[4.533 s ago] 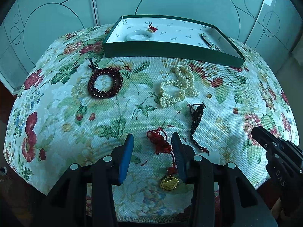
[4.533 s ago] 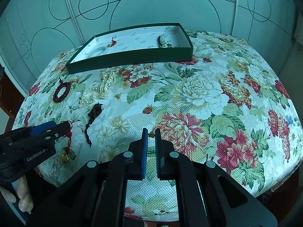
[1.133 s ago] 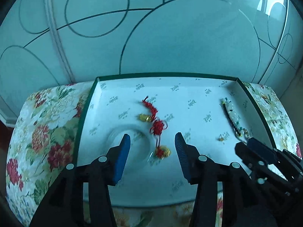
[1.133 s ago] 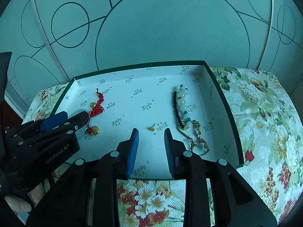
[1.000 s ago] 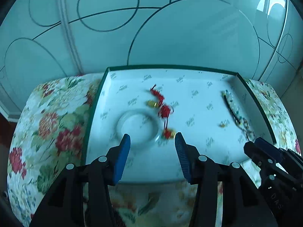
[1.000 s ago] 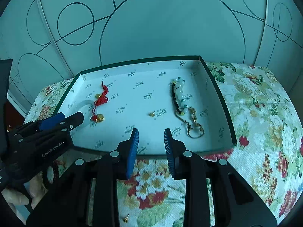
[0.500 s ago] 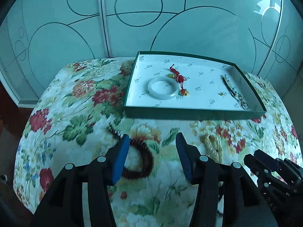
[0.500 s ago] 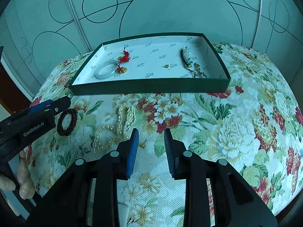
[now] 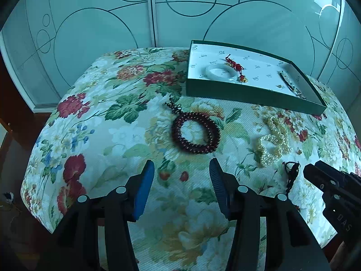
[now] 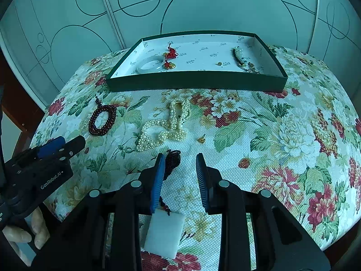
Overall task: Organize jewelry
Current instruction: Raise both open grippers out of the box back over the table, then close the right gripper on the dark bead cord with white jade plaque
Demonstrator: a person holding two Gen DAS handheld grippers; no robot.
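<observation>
My left gripper point(image 9: 181, 169) is open over the floral cloth, just short of a dark red bead bracelet point(image 9: 195, 133). A pearl necklace point(image 9: 274, 141) lies to its right. My right gripper point(image 10: 179, 164) is open too, with nothing between its pads. A black cord point(image 10: 172, 160) lies by its left finger and runs back to a white rectangular pendant point(image 10: 164, 232). Ahead are the pearl necklace point(image 10: 167, 126) and a small gold piece point(image 10: 201, 139). The green box point(image 10: 196, 80) at the back holds a white bangle point(image 10: 150, 64), a red knot charm point(image 10: 170, 56) and a bead strand point(image 10: 241, 58).
Frosted glass panels stand behind the table. The cloth drops off at the left and near edges. A hand point(image 10: 22, 237) holds the left gripper point(image 10: 61, 146) at the lower left of the right wrist view. The right gripper point(image 9: 334, 187) shows at the lower right of the left wrist view.
Both grippers have drawn back from over the box to the near part of the table. The red charm and a small gold piece, earlier on the cloth, now lie in the box.
</observation>
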